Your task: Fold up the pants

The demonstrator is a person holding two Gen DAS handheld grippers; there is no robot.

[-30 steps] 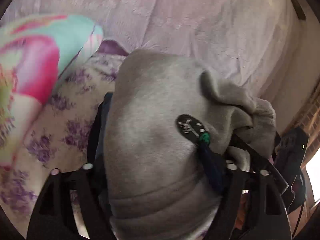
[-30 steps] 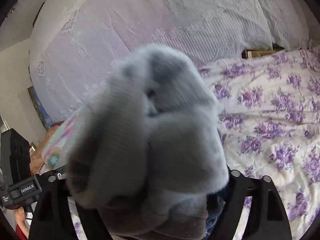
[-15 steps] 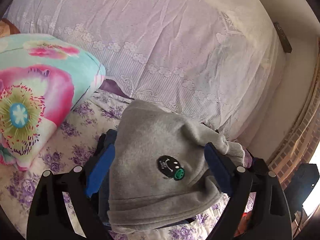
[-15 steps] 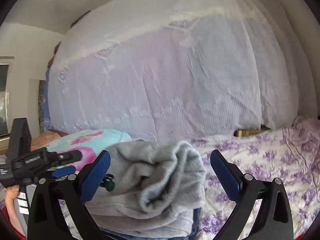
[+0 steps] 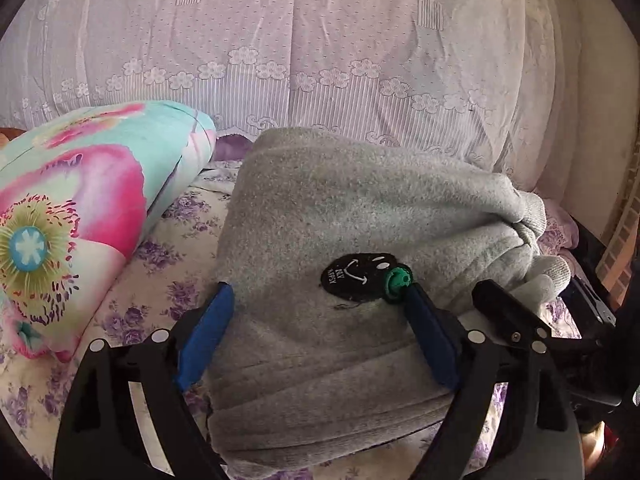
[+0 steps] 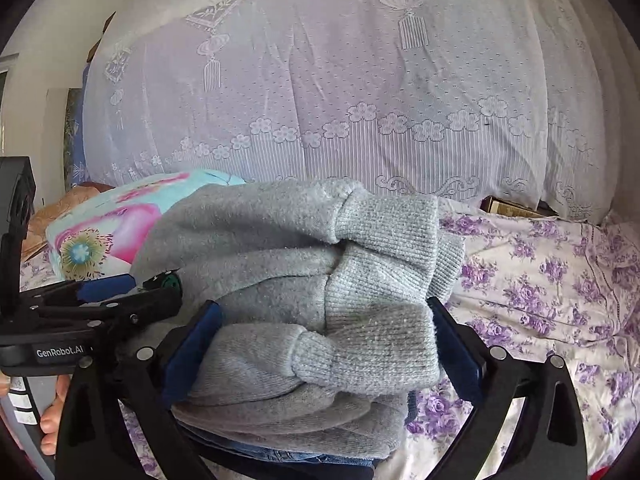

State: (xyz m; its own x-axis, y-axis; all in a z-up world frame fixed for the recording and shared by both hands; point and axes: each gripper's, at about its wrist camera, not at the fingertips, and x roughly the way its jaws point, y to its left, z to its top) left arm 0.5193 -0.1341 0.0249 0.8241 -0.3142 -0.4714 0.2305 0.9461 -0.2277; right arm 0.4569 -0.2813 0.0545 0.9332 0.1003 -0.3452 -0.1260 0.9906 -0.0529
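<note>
The grey fleece pants [image 5: 340, 240] lie folded in a thick bundle on the flowered bed sheet [image 5: 168, 276], with a black smiley patch [image 5: 356, 278] on top. Their ribbed cuffs [image 6: 384, 280] face the right wrist view. My left gripper [image 5: 316, 328] is open, its blue pads either side of the bundle. My right gripper [image 6: 320, 354] is open too, straddling the cuff end. A blue denim edge [image 6: 288, 456] shows under the bundle.
A folded flowered blanket [image 5: 80, 216] in pink and turquoise lies to the left of the pants. A tall heap under a white lace cover [image 5: 320, 48] stands behind. The flowered sheet [image 6: 560, 280] stretches to the right. A wall corner [image 5: 592, 100] is at far right.
Both grippers opened and let go of the pants a second ago. The bundle now rests on the bed, and both grippers have moved back in close around it.
</note>
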